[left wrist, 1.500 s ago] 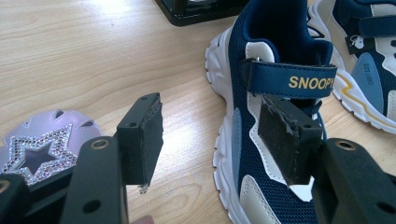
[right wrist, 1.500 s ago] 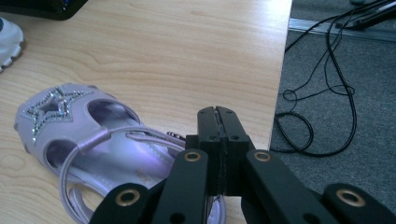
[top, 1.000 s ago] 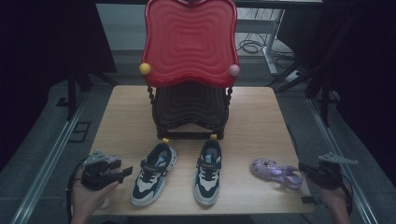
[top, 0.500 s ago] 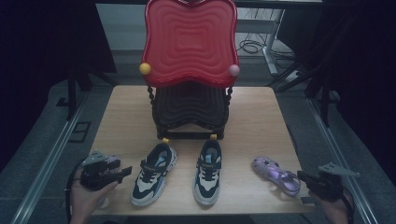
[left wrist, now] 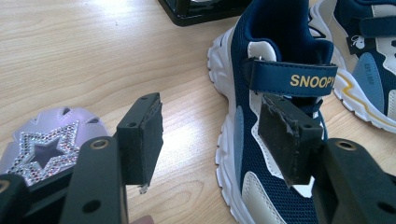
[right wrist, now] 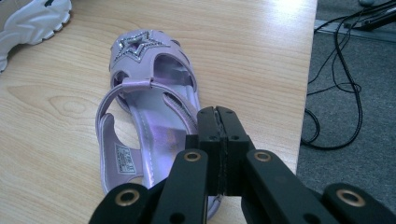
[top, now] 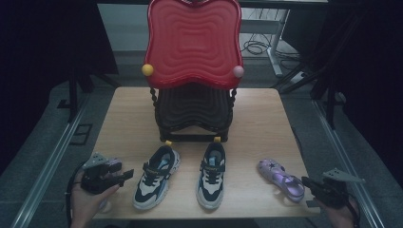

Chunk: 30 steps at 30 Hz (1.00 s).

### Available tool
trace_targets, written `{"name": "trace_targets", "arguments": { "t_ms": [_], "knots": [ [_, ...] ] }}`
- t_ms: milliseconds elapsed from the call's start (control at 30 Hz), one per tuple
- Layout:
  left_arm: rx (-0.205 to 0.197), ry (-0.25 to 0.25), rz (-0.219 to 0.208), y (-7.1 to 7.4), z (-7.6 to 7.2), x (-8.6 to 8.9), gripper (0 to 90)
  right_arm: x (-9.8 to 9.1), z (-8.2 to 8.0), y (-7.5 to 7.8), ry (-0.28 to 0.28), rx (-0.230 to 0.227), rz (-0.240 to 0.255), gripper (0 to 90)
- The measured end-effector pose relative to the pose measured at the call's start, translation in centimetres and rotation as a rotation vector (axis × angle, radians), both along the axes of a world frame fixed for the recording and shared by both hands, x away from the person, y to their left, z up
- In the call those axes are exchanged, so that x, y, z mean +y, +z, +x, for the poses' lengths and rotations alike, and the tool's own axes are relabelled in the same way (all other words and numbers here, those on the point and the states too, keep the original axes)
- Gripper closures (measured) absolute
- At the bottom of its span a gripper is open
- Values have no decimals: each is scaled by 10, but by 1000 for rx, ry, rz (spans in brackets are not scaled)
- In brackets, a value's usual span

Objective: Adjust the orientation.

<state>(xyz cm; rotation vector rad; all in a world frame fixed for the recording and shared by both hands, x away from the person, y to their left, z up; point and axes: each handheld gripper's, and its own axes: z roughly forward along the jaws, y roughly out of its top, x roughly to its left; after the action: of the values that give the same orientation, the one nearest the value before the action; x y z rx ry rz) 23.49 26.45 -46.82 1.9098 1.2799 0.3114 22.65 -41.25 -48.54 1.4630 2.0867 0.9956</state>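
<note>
At the wooden table's near-left corner, you are holding the left gripper with its jaws spread wide and empty, one pad hovering over bare wood, the other over the navy-and-white strapped sneaker beside it. A lilac star-studded sandal is lying just under that gripper. The matching second navy-and-white sneaker is sitting mid-table before a red-backed dark toy chair. At the right edge, your right gripper is hovering clenched on nothing, over the heel of the other lilac strapped sandal.
</note>
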Motion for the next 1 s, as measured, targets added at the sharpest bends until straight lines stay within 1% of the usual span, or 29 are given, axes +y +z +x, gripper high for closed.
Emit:
{"name": "trace_targets", "arguments": {
  "t_ms": [133,200,300,400,433,467,533,567,633,733,867,900,1000],
  "knots": [
    [-1,3,0,1,-1,1,405,2,-3,0,0,-6,-9,888],
    [-1,2,0,1,0,1,405,1,-4,-1,-3,-8,-2,886],
    [0,1,1,1,-1,0,405,0,-3,-1,-10,-9,-4,881],
    [-3,4,0,1,-1,1,405,-1,-2,0,-16,-14,-16,876],
    [-4,7,-1,1,-1,2,405,0,0,3,-21,-28,-9,876],
    [-4,7,-1,1,-1,2,405,0,0,3,-21,-28,-9,876],
    [-5,8,-1,2,-1,2,405,4,0,7,-22,-42,-9,876],
    [-5,8,0,2,-1,2,405,9,1,11,-9,-57,-4,876],
    [-6,7,0,2,-1,2,404,12,2,12,-1,-65,1,876],
    [-8,6,0,2,-2,3,404,24,7,16,35,-78,18,876],
    [-12,12,-1,3,-3,5,403,30,10,17,56,-87,32,870],
    [-12,15,-1,4,-4,6,403,33,10,18,63,-97,48,863],
    [-17,17,-2,5,-7,7,403,36,9,19,72,-107,54,856]
  ]
}}
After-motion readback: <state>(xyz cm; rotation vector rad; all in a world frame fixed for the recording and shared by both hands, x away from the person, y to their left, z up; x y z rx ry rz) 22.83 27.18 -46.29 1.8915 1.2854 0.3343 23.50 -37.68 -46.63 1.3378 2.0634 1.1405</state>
